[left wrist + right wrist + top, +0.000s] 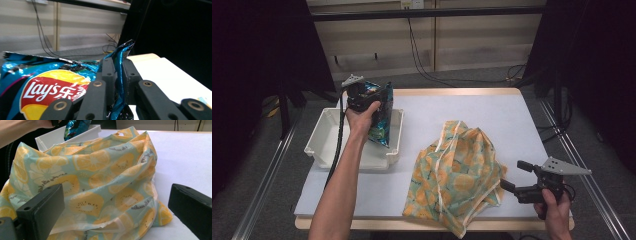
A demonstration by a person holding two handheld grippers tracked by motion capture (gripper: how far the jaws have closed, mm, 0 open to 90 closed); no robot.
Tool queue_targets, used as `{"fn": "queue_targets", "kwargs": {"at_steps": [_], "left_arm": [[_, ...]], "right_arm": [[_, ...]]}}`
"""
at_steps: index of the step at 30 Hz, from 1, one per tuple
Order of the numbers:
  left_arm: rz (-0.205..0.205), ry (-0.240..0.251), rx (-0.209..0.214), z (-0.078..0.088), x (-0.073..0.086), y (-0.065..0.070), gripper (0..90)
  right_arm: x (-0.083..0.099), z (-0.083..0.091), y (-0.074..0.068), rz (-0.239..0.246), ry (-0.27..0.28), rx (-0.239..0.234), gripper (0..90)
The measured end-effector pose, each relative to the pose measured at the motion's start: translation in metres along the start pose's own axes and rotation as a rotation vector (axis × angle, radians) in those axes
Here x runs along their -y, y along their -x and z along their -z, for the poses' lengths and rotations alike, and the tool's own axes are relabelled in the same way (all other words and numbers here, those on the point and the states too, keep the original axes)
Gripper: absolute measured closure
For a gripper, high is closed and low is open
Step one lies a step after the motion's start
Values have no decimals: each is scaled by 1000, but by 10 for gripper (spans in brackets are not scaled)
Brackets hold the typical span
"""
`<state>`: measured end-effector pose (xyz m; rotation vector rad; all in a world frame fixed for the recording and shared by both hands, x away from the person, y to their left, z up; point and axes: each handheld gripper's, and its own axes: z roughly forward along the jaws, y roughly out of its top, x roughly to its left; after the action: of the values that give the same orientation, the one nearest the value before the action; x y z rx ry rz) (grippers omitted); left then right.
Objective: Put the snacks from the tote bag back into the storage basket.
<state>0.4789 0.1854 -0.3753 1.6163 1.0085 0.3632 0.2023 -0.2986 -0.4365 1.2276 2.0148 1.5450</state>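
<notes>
Black jaws of the left gripper [117,75] clenched on the crinkled top edge of a blue foil Lay's crisp bag [50,85]; foil pinched between the pads. High view: bag [379,112] hangs upright from that gripper [362,95], its lower end inside the white plastic tray [324,145] at table's left. Right gripper [115,205] released, jaws wide apart, nothing between them, just beside the crumpled teal plastic bag printed with orange citrus slices [100,177] on the pale table [492,112].

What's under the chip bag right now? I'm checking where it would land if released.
The white tray lies under the chip bag, which the left hand-held gripper holds by its top edge. The bag and forearm hide part of the tray floor.
</notes>
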Motion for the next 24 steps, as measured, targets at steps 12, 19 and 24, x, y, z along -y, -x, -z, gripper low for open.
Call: {"fn": "queue_targets", "kwargs": {"at_steps": [12, 19, 24], "left_arm": [[16, -38, 32, -14, 6, 8, 735], [24, -61, 66, -17, 8, 7, 676], [28, -67, 68, -16, 8, 6, 615]], "right_arm": [[0, -1, 0, 2, 1, 1, 0], [1, 0, 1, -5, -1, 2, 0], [2, 0, 2, -5, -3, 2, 0]]}}
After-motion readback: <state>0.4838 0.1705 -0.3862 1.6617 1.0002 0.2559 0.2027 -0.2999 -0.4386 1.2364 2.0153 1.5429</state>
